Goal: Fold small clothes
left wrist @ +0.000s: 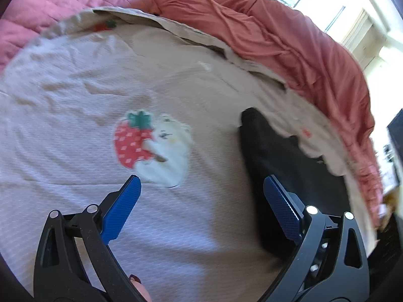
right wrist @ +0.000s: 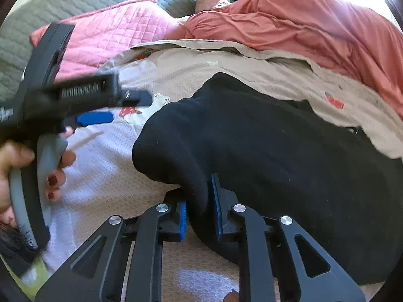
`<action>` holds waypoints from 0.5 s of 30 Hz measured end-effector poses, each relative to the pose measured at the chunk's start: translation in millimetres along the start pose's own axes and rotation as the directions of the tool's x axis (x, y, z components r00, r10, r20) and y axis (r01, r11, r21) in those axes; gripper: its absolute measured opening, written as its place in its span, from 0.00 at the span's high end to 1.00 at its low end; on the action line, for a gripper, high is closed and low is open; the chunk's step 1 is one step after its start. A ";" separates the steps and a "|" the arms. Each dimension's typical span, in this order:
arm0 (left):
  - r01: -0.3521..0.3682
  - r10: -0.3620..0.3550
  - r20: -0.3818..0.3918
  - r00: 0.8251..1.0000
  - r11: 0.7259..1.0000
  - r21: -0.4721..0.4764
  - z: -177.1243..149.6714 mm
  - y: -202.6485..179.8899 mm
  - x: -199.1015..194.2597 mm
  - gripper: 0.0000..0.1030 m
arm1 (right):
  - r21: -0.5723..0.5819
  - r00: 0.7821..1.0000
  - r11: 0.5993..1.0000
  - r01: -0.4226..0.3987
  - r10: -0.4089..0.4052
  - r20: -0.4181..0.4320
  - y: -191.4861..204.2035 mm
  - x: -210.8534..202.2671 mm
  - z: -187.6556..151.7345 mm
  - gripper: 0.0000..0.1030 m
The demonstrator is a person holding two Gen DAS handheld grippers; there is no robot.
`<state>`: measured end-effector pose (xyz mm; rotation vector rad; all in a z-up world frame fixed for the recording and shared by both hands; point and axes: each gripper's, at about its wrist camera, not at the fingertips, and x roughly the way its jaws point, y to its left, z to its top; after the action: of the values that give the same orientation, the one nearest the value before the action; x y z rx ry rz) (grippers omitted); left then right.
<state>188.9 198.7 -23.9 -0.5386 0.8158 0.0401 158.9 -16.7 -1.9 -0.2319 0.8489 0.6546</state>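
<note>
A black garment (right wrist: pixel 277 151) lies rumpled on a beige waffle blanket (right wrist: pixel 105 176) that bears a strawberry and bear print (left wrist: pixel 141 146). My right gripper (right wrist: pixel 199 214) is shut on a thick fold at the garment's near left edge, the cloth pinched between its blue pads. In the left wrist view only the garment's left end (left wrist: pixel 272 166) shows, partly behind the right finger. My left gripper (left wrist: pixel 201 180) is open just above the blanket, nothing between its fingers, the print right ahead of it. The right wrist view shows the left gripper (right wrist: pixel 121 109) blurred at the left, held by a hand (right wrist: pixel 55 176).
A salmon duvet (left wrist: pixel 277 30) is bunched along the far side of the blanket, reaching the bed's right edge. A pink quilted pillow (right wrist: pixel 113 25) and a grey quilted cover (right wrist: pixel 75 0) lie at the far left. Bright windows (left wrist: pixel 327 5) stand beyond the bed.
</note>
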 end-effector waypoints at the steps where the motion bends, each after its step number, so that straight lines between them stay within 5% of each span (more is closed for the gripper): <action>1: 0.026 -0.026 0.001 1.000 1.000 -0.010 1.4 -0.2 1.2 0.11 | -0.019 1.000 1.000 0.022 -0.022 -0.002 1.6 1.4 -0.7 0.76; 6: 0.107 -0.107 -0.007 0.994 0.993 -0.042 -0.3 -2.0 3.9 0.11 | -0.103 0.994 0.989 0.105 -0.107 -0.018 9.3 13.3 -3.9 0.70; 8: 0.110 -0.110 -0.013 0.994 0.993 -0.044 -1.3 -2.6 5.5 0.11 | -0.111 0.994 0.988 0.111 -0.112 0.003 10.2 10.7 -4.7 0.84; 11: 0.145 -0.147 -0.026 0.989 0.987 -0.070 -2.1 -0.6 8.2 0.11 | -0.059 0.996 0.996 0.059 -0.055 0.071 -1.6 -5.7 -3.8 0.92; 13: 0.232 -0.237 -0.029 0.971 0.965 -0.125 -2.6 1.8 10.9 0.11 | -0.047 0.994 0.998 0.044 -0.039 0.099 -6.1 -13.6 -2.5 0.92; 15: 0.344 -0.354 -0.023 0.935 0.919 -0.193 -3.0 1.4 15.3 0.11 | -0.044 0.992 0.998 0.034 -0.028 0.119 -8.9 -20.5 -2.6 0.93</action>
<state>197.1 195.9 -36.8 -0.8609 0.7656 -0.2316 152.9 -33.9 11.3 -0.2453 0.7156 0.6528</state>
